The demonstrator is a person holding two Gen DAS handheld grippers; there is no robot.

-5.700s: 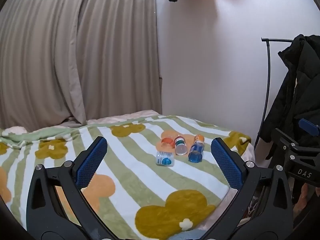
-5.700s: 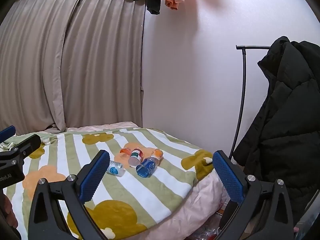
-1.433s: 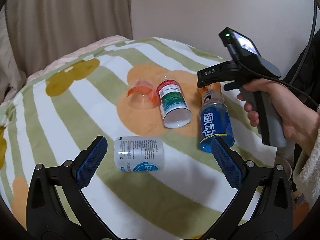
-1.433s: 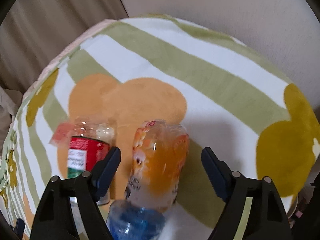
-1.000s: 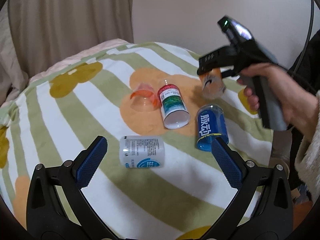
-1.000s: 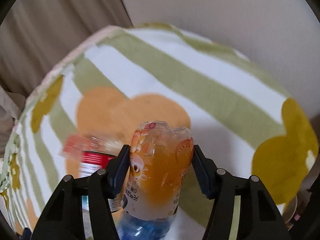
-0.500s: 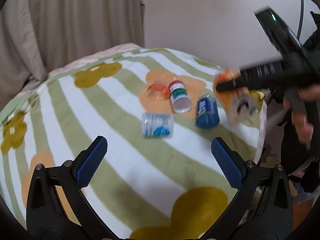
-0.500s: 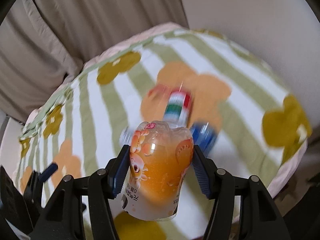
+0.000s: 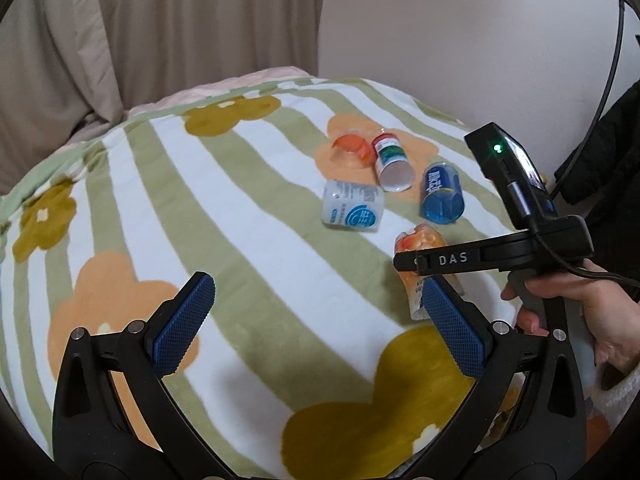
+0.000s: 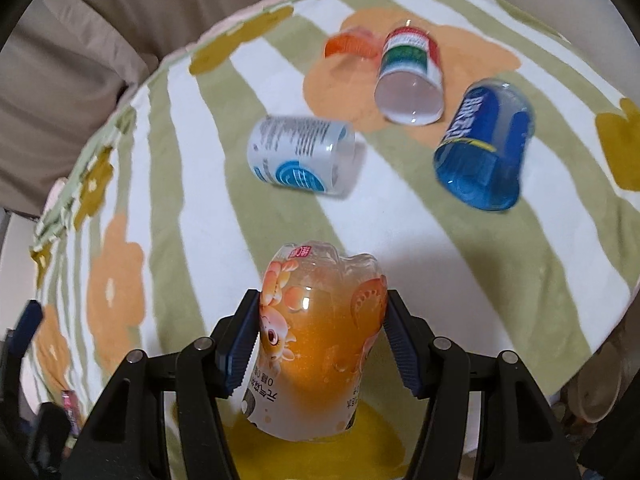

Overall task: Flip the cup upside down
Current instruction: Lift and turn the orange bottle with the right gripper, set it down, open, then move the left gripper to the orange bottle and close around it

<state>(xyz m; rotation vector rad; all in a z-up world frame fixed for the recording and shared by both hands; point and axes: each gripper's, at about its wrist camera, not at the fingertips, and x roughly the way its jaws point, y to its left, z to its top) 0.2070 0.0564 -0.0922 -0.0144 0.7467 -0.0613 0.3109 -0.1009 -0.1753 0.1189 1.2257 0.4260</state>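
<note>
Now | orange cup (image 10: 320, 344) is clamped base-up in right tool (image 10: 320, 344) | left tool (image 9: 320, 320) is held apart, empty | blue cup (image 10: 486, 148) is seen at 1 o'clock on bed (image 10: 200, 240)

Toward the far right corner of the blanket (image 9: 248, 216) lay four cups in a loose cluster, white (image 9: 353, 207), blue (image 9: 443, 193), red-banded (image 9: 392, 161) and orange (image 9: 351, 148), with narrow gaps between them, while the near and left stretches lay open for passing.
</note>
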